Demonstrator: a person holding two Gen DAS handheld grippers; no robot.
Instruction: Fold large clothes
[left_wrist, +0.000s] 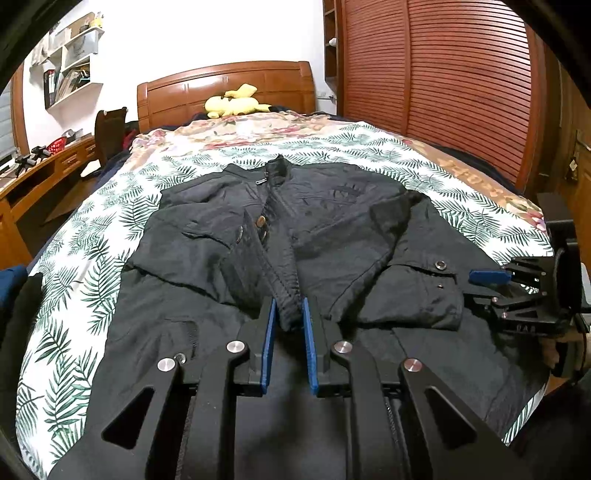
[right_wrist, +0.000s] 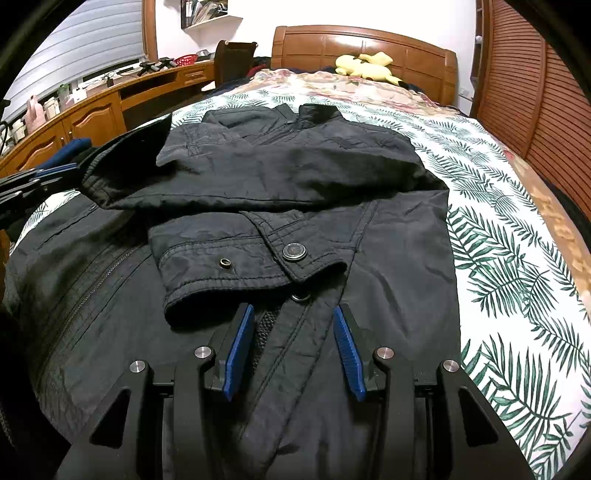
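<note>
A large black jacket (left_wrist: 332, 221) lies front-up on the bed, collar toward the headboard, both sleeves folded across its chest. It also shows in the right wrist view (right_wrist: 295, 166). My left gripper (left_wrist: 289, 314) is shut on a fold of the jacket's front placket near the hem. My right gripper (right_wrist: 293, 328) is open, low over the jacket's right front just below the folded sleeve cuff (right_wrist: 229, 258) with its snap button. The right gripper also shows in the left wrist view (left_wrist: 517, 291) at the jacket's right edge.
The bed has a leaf-print cover (left_wrist: 92, 266) and a wooden headboard (left_wrist: 225, 92) with a yellow plush toy (left_wrist: 236, 103). A wooden desk (right_wrist: 92, 110) runs along the left. A slatted wooden wardrobe (left_wrist: 443, 81) stands at the right.
</note>
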